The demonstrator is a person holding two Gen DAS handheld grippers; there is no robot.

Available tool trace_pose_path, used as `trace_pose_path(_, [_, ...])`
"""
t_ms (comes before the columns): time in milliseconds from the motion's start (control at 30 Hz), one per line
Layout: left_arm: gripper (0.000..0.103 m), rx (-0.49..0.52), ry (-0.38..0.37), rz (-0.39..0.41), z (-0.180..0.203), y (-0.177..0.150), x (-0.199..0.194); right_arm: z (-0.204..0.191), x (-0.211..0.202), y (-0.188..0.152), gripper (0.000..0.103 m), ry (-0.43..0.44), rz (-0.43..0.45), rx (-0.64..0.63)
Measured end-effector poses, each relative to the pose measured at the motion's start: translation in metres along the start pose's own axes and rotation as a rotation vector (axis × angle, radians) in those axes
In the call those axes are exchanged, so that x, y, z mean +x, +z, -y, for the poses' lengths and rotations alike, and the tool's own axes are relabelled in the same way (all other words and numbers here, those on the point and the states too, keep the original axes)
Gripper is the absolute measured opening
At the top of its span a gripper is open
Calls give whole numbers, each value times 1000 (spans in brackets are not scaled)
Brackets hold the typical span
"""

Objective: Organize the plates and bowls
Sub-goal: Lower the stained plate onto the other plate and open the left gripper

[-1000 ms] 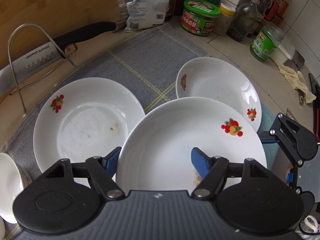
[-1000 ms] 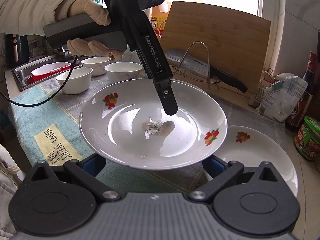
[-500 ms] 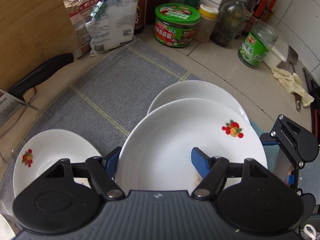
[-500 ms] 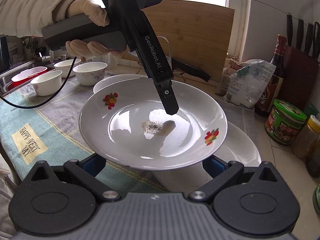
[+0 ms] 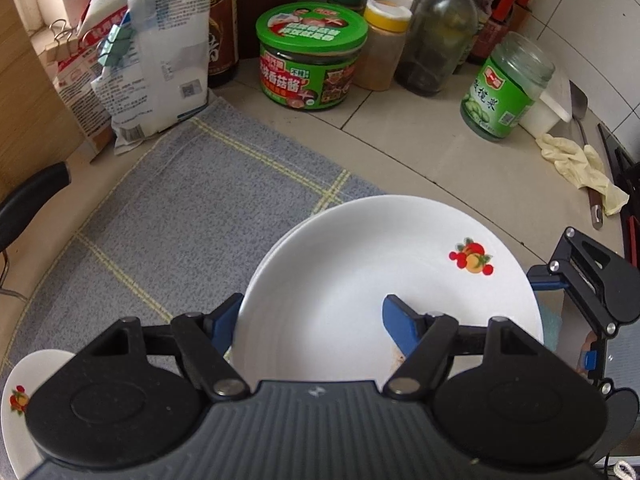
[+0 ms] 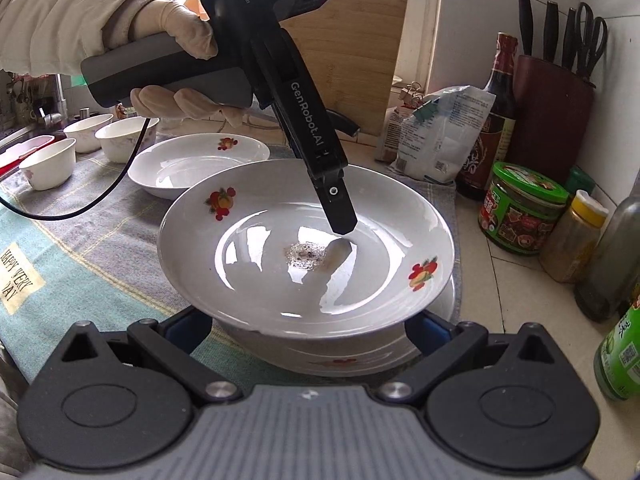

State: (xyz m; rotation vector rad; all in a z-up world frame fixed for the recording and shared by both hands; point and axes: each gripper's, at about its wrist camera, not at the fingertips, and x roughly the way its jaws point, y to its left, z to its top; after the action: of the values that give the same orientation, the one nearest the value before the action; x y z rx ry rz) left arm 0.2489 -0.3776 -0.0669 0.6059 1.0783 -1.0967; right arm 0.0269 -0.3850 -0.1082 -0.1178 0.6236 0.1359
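A white plate with fruit prints [image 5: 360, 272] [image 6: 280, 248] is held level just above a second white plate [image 6: 340, 356] on the grey cloth. My left gripper [image 5: 308, 320] grips its rim: one finger [image 6: 336, 208] lies inside the plate, the other is hidden under it. My right gripper [image 6: 308, 328] has its blue pads at either side under the plate's near rim; whether they press it is hidden. A third fruit-print plate [image 6: 200, 164] [image 5: 16, 400] sits on the cloth to the left. Three white bowls [image 6: 124, 140] stand beyond it.
Jars and bottles crowd the right back: a green-lidded jar [image 5: 312, 56], a yellow-capped jar [image 5: 384, 44], a green-label jar [image 5: 504, 88]. A paper bag [image 5: 156, 52], a cutting board [image 6: 352, 60], a knife block [image 6: 552, 116] and a yellow glove [image 5: 580, 168] are nearby.
The held plate has travelled right, from beside the two cloth plates to directly over the right one, and now hangs close above it. Both grippers moved with it.
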Motion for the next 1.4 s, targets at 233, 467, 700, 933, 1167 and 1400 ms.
trace_pose_path(233, [74, 28, 4, 10, 5, 11, 6, 8, -1, -5, 103, -13, -5, 47])
trace_pose_path(467, [74, 92, 38, 18, 13, 12, 11, 11, -1, -6, 103, -22, -9, 79])
trace_pose_path(700, [75, 160, 70, 30, 27, 9, 15, 12, -3, -7, 103, -32, -26, 109])
trace_pose_path(933, [75, 165, 65, 26, 32, 6, 18, 10, -6, -10, 103, -43, -34, 104])
trace_pose_path(1167, [75, 225, -5, 68, 51, 1, 6, 7, -4, -4, 103, -31, -19, 97])
trace_pose_path(1400, [76, 167, 25, 75, 41, -7, 4, 12, -13, -4, 103, -47, 44, 139])
